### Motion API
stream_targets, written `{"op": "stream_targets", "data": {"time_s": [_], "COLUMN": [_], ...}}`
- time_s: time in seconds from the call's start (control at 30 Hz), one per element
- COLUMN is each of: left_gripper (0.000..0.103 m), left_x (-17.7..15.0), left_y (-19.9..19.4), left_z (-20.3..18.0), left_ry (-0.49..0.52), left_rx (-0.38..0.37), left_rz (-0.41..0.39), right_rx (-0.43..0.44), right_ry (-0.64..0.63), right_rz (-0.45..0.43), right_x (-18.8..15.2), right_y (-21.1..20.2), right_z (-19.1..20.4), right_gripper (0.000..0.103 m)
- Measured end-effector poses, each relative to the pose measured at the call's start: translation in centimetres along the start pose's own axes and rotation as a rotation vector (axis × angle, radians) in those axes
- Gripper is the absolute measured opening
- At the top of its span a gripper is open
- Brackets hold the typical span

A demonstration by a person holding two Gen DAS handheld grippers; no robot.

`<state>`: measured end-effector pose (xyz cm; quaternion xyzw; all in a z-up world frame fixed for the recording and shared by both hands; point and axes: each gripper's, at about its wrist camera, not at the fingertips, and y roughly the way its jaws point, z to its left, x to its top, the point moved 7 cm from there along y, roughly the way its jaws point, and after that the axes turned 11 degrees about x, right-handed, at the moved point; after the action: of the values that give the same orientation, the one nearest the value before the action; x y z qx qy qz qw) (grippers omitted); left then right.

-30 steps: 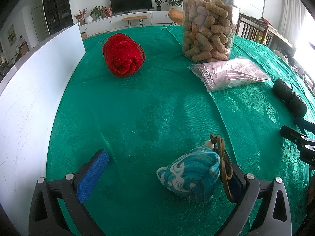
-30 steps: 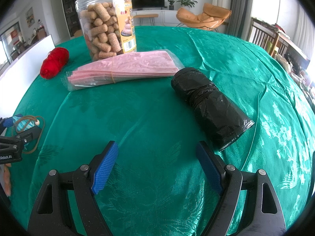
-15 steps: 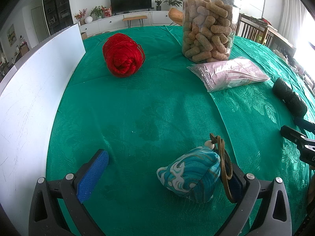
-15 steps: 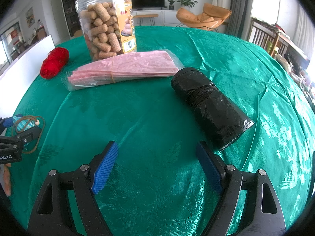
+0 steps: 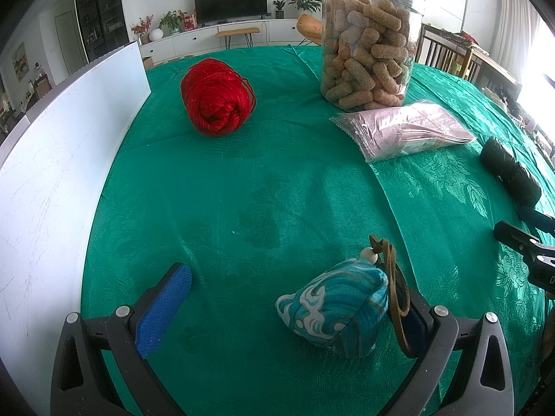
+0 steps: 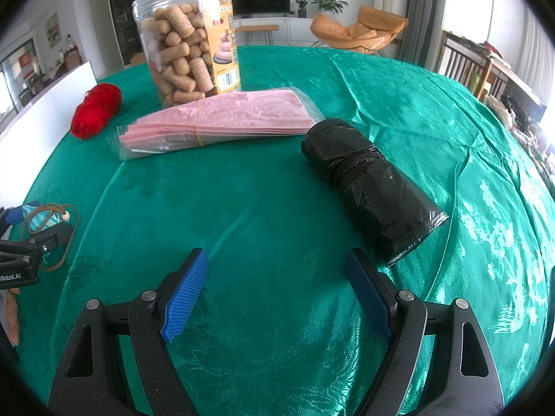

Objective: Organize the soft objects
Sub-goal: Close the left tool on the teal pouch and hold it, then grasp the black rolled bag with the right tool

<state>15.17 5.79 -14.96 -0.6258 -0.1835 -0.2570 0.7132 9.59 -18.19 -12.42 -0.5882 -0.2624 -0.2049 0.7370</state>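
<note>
Green patterned cloth covers a table that holds every object. Taking the clear plastic jar of tan snack sticks as the landmark: a flat packet of pink sheets lies just in front of the jar, touching or almost touching its base. A ball of red yarn sits to the jar's left, near a white board that stands along the table's left edge. A roll of black plastic bags lies on its side to the jar's front right, close beside the packet's corner.

Much nearer the camera than the jar, a small blue wave-patterned pouch with a brown cord rests on the cloth. It sits against the right finger of the left gripper, whose jaws stand wide, the left pad well apart from the pouch.

The right gripper is also spread wide over bare cloth, holding nothing, with the black roll just beyond its right finger.
</note>
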Motion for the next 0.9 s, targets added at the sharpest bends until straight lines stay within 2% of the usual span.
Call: {"op": "stream_targets", "data": {"time_s": [0.2,0.33,0.37,0.4,0.43,0.5,0.57,0.63,0.7,0.8,0.87,0.9], "left_gripper": [0.103,0.103,0.103,0.103,0.103,0.103,0.103,0.103,0.103,0.103,0.103,0.103], "left_x": [0.0,-0.1,0.0,0.0,0.0,0.0,0.0,0.0,0.0,0.2,0.0,-0.1], "left_y": [0.0,0.0,0.0,0.0,0.0,0.0,0.0,0.0,0.0,0.2,0.0,-0.1], "left_z": [0.0,0.0,0.0,0.0,0.0,0.0,0.0,0.0,0.0,0.1,0.1,0.0], "left_ry": [0.000,0.000,0.000,0.000,0.000,0.000,0.000,0.000,0.000,0.005,0.034,0.055], "left_rx": [0.000,0.000,0.000,0.000,0.000,0.000,0.000,0.000,0.000,-0.002,-0.015,-0.027], "left_rz": [0.000,0.000,0.000,0.000,0.000,0.000,0.000,0.000,0.000,0.001,0.017,0.034], "right_rx": [0.013,0.177,0.186,0.177,0.167,0.146,0.110,0.034,-0.009,-0.029,0.012,0.018], "right_ry": [0.001,0.102,0.130,0.144,0.145,0.092,-0.020,-0.153,-0.199,-0.153,-0.059,-0.012], "right_rz": [-0.016,-0.243,-0.282,-0.282,-0.248,-0.118,0.048,0.162,0.250,0.316,0.302,0.301], "right_x": [0.0,2.1,3.1,4.1,4.9,6.4,6.9,6.8,5.9,5.2,5.1,5.0], "right_y": [-0.4,-6.2,-7.5,-8.2,-8.2,-7.0,-4.8,-2.5,-0.2,2.2,2.1,1.8], "right_z": [0.1,-0.9,-1.9,-3.2,-4.1,-5.6,-5.9,-5.6,-5.6,-6.3,-6.5,-6.5], "right_gripper": [0.083,0.083,0.083,0.083,0.083,0.083,0.083,0.083,0.083,0.079,0.043,0.040]}}
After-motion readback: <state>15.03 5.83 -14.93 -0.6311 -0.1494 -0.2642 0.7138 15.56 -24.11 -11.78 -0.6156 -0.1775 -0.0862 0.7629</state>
